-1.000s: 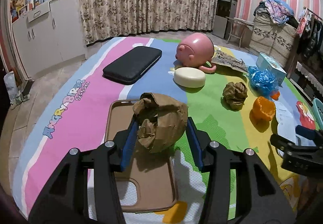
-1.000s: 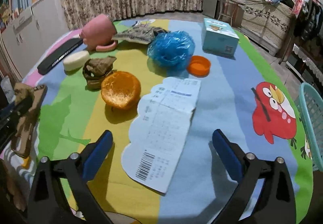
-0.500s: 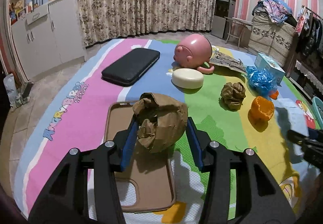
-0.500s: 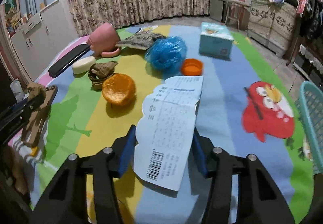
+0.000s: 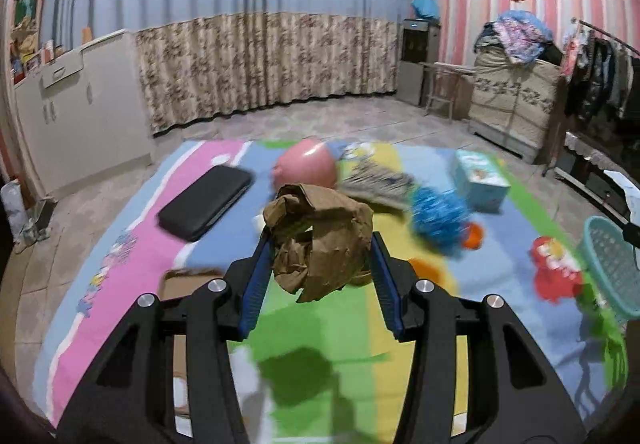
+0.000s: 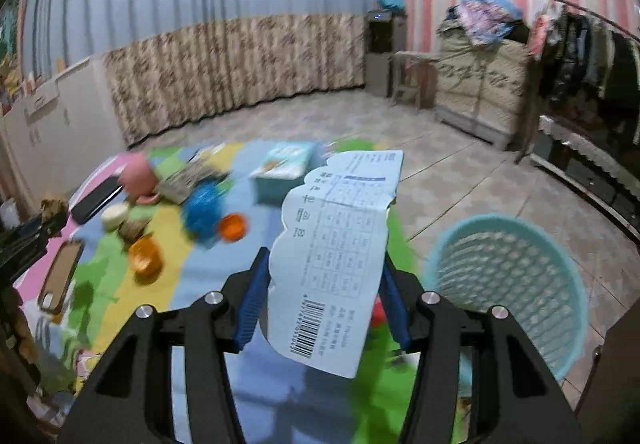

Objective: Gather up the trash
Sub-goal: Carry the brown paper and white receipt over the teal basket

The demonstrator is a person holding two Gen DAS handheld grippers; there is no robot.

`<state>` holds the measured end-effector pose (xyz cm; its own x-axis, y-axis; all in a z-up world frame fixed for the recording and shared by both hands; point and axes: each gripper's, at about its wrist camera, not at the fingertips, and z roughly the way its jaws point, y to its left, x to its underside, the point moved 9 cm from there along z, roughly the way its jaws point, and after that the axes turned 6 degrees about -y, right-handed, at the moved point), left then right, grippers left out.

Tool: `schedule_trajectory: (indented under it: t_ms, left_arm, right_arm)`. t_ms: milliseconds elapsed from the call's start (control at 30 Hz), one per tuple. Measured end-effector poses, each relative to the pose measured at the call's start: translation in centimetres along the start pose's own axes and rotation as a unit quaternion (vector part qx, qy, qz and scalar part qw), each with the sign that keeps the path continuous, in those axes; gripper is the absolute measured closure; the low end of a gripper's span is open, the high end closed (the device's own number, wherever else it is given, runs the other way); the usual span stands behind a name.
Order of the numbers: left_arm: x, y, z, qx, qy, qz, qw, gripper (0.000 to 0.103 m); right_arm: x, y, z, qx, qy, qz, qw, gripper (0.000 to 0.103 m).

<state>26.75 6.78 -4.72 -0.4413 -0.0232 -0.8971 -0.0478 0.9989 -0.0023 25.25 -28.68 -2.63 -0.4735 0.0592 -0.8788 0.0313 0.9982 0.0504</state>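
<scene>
**Both grippers carry trash above the play mat**

I begin on the left side. My left gripper [image 5: 320, 264] is clenched on a crumpled brown paper ball [image 5: 320, 240]; both blue pads press its sides and it hangs above the colourful mat [image 5: 120, 228]. In this view a black flat case [image 5: 206, 206] lies at 10 o'clock from the ball, and a pink round toy [image 5: 306, 166] sits at 12 o'clock, just behind it. At 2 o'clock I see a blue plastic wad [image 5: 438, 218] and, further back, a light blue box [image 5: 480, 180]. The teal basket [image 5: 614, 268] stands at 3 o'clock, at the edge of the mat.

My right gripper [image 6: 322, 298] is grasping a pale printed paper sheet [image 6: 336, 252] with a barcode at its lower end. Its jaws have just been closing, and the sheet is now between them, standing up and tilted a little. In the right wrist view the basket [image 6: 508, 284] is at 3 o'clock from the sheet, near it, on the tiled floor. At 9 o'clock an orange peel [image 6: 146, 254] and an orange lid [image 6: 232, 226] lie on the mat. The picture is blurred, so small details I cannot tell.
</scene>
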Motion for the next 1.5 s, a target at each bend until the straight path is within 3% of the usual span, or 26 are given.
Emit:
schedule_trajectory:
  t_ms: [300, 700, 1100, 1367, 1500]
  left_arm:
    - [-2.0, -11.5, -0.5, 0.058, -0.024, 0.051, 0.9967, 0.056]
    - [-0.2, -28.2, 0.4, 0.163, -0.009, 0.101, 0.9813, 0.056]
    - [3.1, -40.1, 2.7, 0.231, 0.027, 0.119, 0.9653, 0.056]
    - [3.7, -44.4, 3.3, 0.245, 0.028, 0.147, 0.958, 0.054]
    - [3.9, -45.8, 3.4, 0.251, 0.029, 0.158, 0.9544, 0.046]
  right_arm:
    - [0.8, -11.2, -0.5, 0.053, -0.008, 0.048, 0.997, 0.051]
    - [2.5, -20.3, -0.2, 0.087, -0.015, 0.117, 0.989, 0.051]
    - [4.2, -24.0, 0.7, 0.084, -0.016, 0.151, 0.985, 0.051]
    - [4.9, -24.9, 1.5, 0.099, -0.005, 0.155, 0.983, 0.051]
    - [4.8, -25.0, 1.6, 0.1, -0.005, 0.152, 0.983, 0.051]
